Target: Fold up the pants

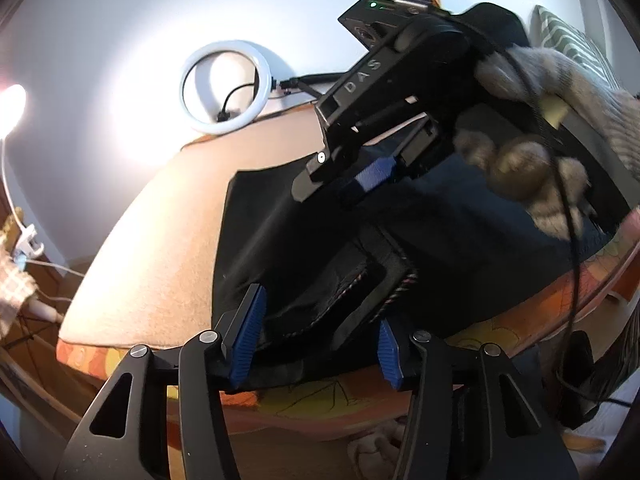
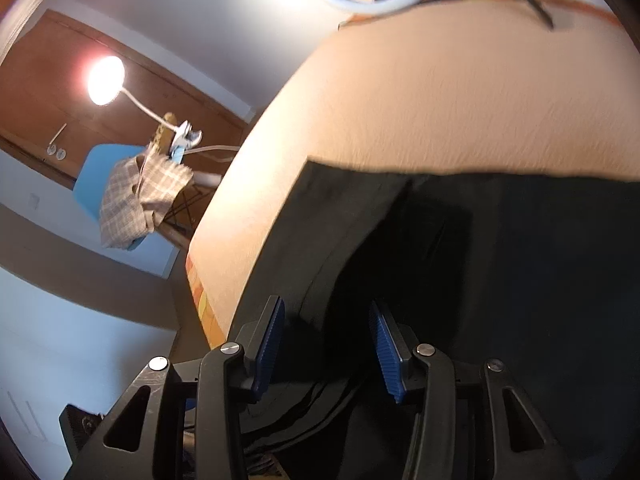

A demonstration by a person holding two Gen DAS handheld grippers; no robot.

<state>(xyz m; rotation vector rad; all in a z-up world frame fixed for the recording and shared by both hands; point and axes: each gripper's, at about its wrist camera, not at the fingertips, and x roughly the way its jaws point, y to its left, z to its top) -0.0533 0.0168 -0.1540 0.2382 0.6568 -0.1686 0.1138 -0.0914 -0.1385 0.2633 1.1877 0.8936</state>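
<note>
Black pants (image 1: 280,220) lie on a peach cloth-covered table (image 1: 160,220), waistband and inner seams toward me. My left gripper (image 1: 320,328) is open at the near edge, its blue pads either side of the waistband fabric. The right gripper (image 1: 372,176), held by a grey-gloved hand (image 1: 520,160), hovers over the pants in the left wrist view. In the right wrist view the right gripper (image 2: 328,344) is open, its blue pads straddling a raised fold of the pants (image 2: 500,280) near their left edge.
A ring light (image 1: 226,86) stands at the table's far edge against the white wall. A lit clamp lamp (image 2: 106,80) and a blue chair with a checked cloth (image 2: 140,196) are left of the table. A patterned orange cover (image 1: 520,312) hangs under the peach cloth.
</note>
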